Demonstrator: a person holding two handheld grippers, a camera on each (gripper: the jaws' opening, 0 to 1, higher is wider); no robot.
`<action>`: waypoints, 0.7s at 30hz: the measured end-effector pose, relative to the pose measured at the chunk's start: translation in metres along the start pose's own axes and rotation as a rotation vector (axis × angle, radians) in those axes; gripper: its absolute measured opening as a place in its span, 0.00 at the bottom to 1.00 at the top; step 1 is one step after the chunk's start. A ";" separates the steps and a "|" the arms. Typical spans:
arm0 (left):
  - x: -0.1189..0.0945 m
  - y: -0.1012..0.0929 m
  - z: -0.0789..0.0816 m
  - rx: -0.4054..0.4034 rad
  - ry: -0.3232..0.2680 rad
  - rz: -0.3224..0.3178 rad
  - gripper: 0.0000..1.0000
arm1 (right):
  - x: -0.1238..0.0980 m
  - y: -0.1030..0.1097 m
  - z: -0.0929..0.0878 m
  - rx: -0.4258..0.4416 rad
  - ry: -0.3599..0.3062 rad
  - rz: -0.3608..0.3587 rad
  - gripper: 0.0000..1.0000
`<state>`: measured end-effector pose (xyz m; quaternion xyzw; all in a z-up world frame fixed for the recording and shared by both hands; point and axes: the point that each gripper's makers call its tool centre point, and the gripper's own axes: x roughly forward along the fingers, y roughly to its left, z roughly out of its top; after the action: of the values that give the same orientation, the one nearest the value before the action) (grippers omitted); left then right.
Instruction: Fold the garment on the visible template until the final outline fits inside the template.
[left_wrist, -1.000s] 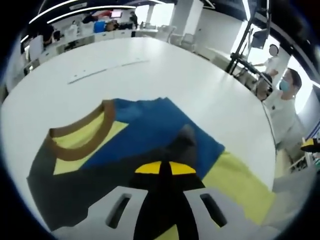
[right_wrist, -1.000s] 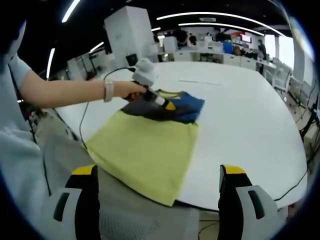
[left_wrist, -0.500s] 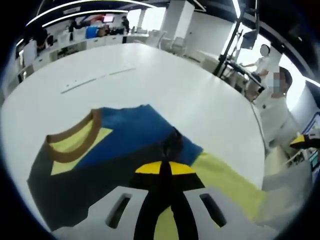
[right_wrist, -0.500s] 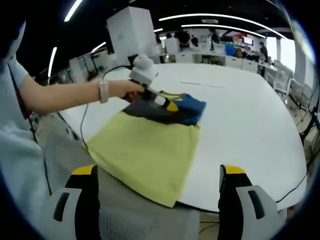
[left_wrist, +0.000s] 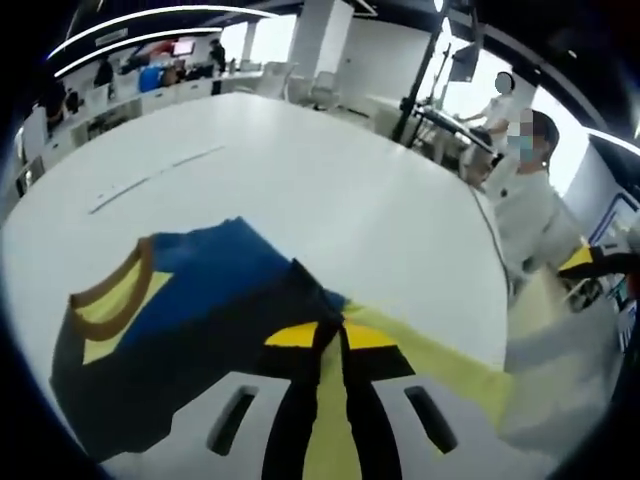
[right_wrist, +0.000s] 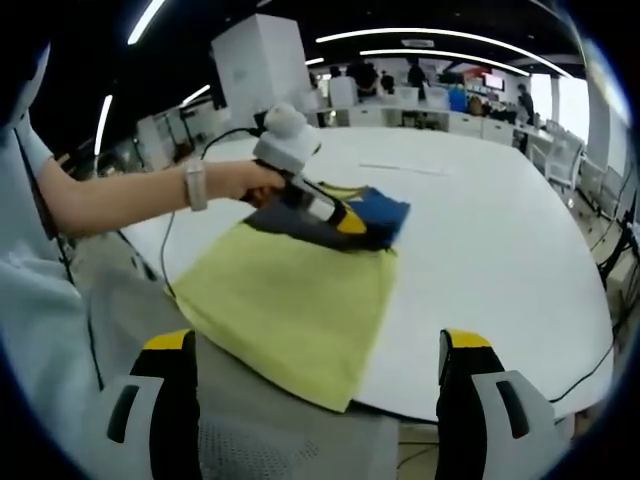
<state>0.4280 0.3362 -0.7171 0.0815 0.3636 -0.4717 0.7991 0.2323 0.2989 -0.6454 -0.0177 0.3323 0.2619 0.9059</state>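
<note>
The garment lies flat on the white table (left_wrist: 300, 150): yellow body (right_wrist: 290, 300), blue shoulder part (left_wrist: 200, 275), dark grey part (left_wrist: 150, 370) and a brown collar (left_wrist: 105, 290). My left gripper (left_wrist: 330, 328) is shut on a fold of the garment where dark grey meets yellow. In the right gripper view a hand holds the left gripper (right_wrist: 345, 222) down on the top half of the garment. My right gripper (right_wrist: 317, 342) is wide open near the table's front edge, with nothing between its fingers. The yellow hem reaches that edge.
A person in white (left_wrist: 530, 200) stands past the table's right side, by a black stand (left_wrist: 420, 90). A forearm with a watch (right_wrist: 130, 190) reaches in from the left. A black cable (right_wrist: 170, 240) trails off the table. Desks and chairs line the back.
The left gripper has slid a little to the right across the garment, keeping its hold on the fold, and its view has turned with it. The right gripper has not moved.
</note>
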 end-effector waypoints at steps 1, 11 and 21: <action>0.000 -0.001 0.000 0.003 0.001 -0.002 0.05 | 0.000 0.000 0.000 0.000 0.000 0.001 1.00; -0.004 -0.011 0.004 0.021 -0.009 -0.020 0.08 | 0.001 0.001 0.000 -0.007 0.001 0.004 1.00; -0.015 -0.011 0.004 0.062 0.002 -0.002 0.16 | 0.002 0.003 0.003 -0.019 -0.002 0.009 1.00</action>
<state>0.4167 0.3392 -0.7023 0.1063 0.3499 -0.4834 0.7953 0.2332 0.3030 -0.6438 -0.0246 0.3289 0.2690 0.9049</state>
